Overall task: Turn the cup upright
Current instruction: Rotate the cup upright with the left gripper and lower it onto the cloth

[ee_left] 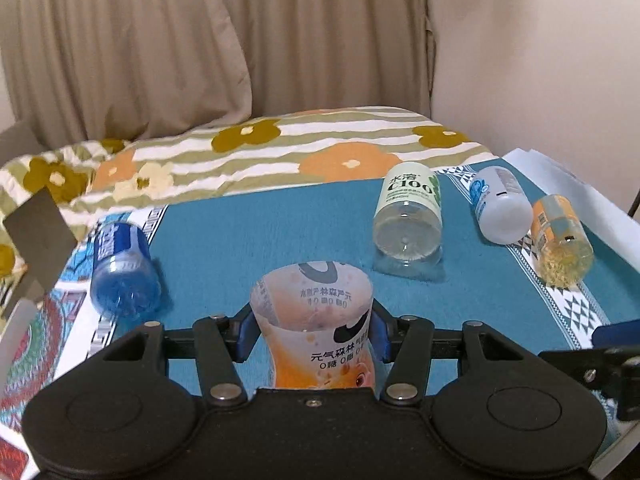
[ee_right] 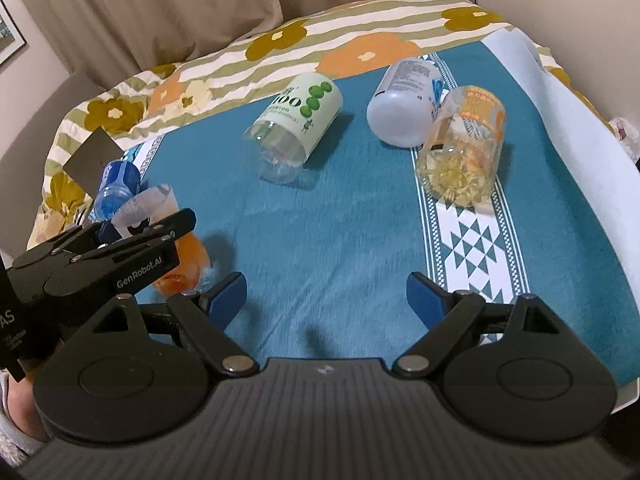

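The left claw [ee_left: 311,338] is clamped on the orange cup [ee_left: 316,320], its open mouth up above the blue cloth [ee_left: 248,232], apparently mid-flip, while the right claw [ee_right: 326,296] hangs spread wide, empty.

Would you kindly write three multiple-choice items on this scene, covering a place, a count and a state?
1. Where does the blue cup lie?
A. At the mat's left edge
B. Beside the yellow cup
C. Between the right gripper's fingers

2. How many cups lie tipped over on the teal mat?
A. Two
B. Four
C. Six

3. What is the left gripper doing?
A. Hanging open
B. Shut on the orange cup
C. Shut on a white cup

Answers: 1 A, it lies far left in the left wrist view. 2 B: blue, green-labelled, white, yellow. 3 B, both fingers press the cup's sides.
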